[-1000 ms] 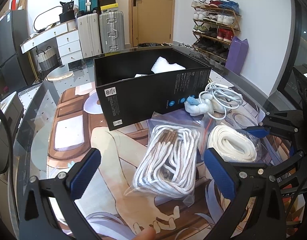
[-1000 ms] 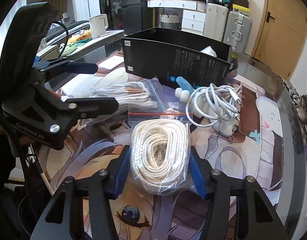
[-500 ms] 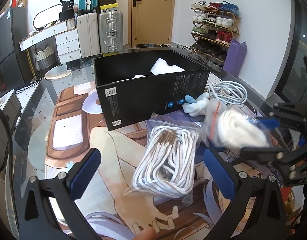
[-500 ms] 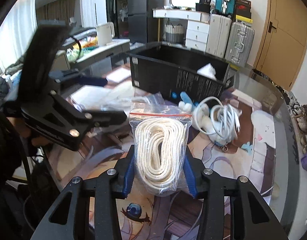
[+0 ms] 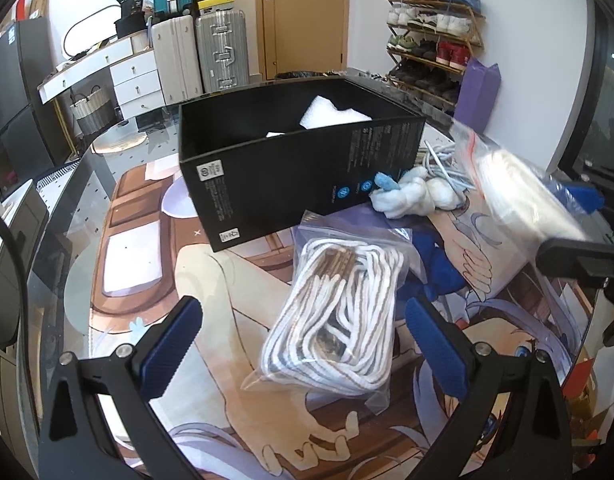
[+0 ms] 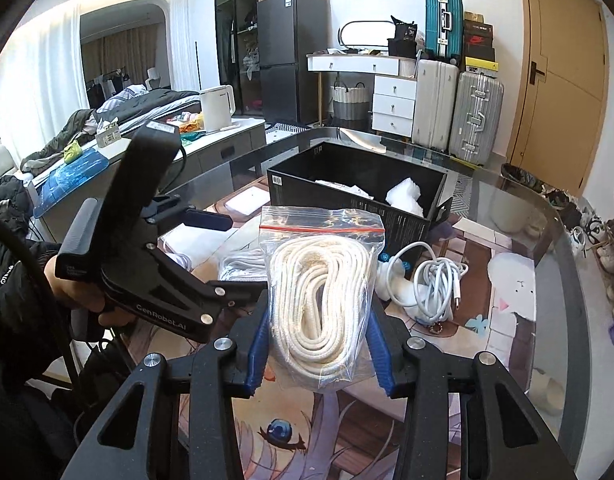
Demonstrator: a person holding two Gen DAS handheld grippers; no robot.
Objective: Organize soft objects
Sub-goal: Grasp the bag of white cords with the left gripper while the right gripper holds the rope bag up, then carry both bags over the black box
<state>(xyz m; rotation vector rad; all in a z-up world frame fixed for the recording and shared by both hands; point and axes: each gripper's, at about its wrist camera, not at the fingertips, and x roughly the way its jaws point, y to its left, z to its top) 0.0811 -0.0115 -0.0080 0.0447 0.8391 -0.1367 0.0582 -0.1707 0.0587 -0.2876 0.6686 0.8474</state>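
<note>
Right gripper point(image 6: 319, 344) pinches a zip bag of cream rope point(image 6: 321, 296) between its blue pads, squeezing the coil low down so the red-striped seal stands upright above the jaws; the bag hangs clear of the table, lifted in front of the black box point(image 6: 357, 188), which I judge to be where it is headed. Held by its bulk, not by the loose plastic, the bag should not slip, though the soft coil could sag on release. Left gripper point(image 5: 303, 344) sits with its jaws spread wide and holds nothing, low over the second bag of brown-flecked white rope point(image 5: 339, 316), which lies flat on the printed mat point(image 5: 227, 280) just in front of the box, likely the next pickup. Inside the open-topped box are a lump of white foam point(image 6: 405, 196) and some pale flat pieces I cannot identify; much of its floor is bare. Beside the box's near corner lie a small white and blue plush point(image 5: 407, 196) and a coiled white cable point(image 6: 437, 288), touching each other, both outside the box on the glass table point(image 6: 547, 240).
</note>
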